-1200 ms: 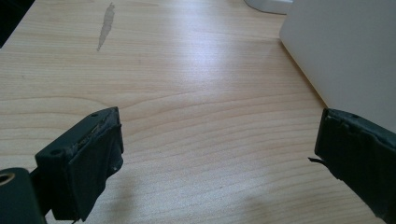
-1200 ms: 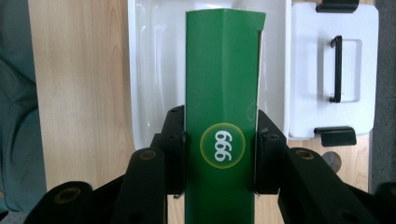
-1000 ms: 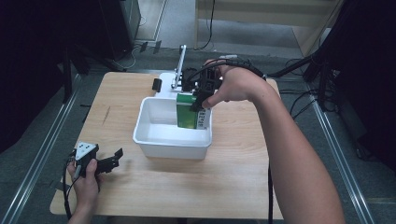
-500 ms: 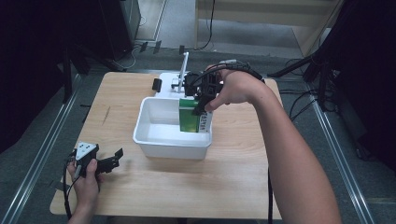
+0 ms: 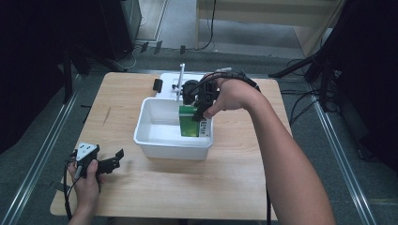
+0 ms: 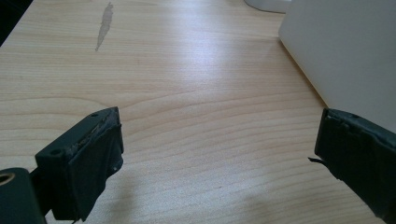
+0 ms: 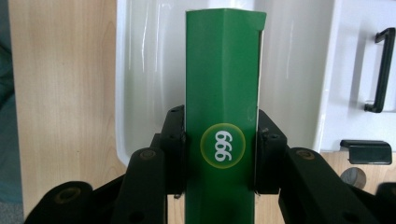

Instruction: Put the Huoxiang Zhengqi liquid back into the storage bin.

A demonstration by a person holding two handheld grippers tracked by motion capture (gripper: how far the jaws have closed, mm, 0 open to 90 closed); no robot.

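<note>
A tall green box (image 5: pixel 190 123) with a white "999" disc stands upright inside the white bin (image 5: pixel 155 140), against its right wall. My right gripper (image 5: pixel 201 102) comes down on the box from above. In the right gripper view that gripper (image 7: pixel 222 149) is shut on the green box (image 7: pixel 222 70), a pad pressed to each side, with the white bin (image 7: pixel 144 70) beneath. My left gripper (image 5: pixel 117 159) lies on the table at the front left, open. In the left gripper view the left gripper (image 6: pixel 219 149) has only bare wood between its jaws, and the bin's wall (image 6: pixel 345 51) is at the right.
Behind the bin sits a white base (image 5: pixel 169 79) with a thin upright rod (image 5: pixel 181 79) and a small black block (image 5: pixel 157 85). A black handle (image 7: pixel 380 70) shows on a white panel beside the bin. The wooden table (image 5: pixel 234 178) has open room at front and right.
My right gripper has come down with the green box, which now sits lower inside the bin. The left gripper has stayed put.
</note>
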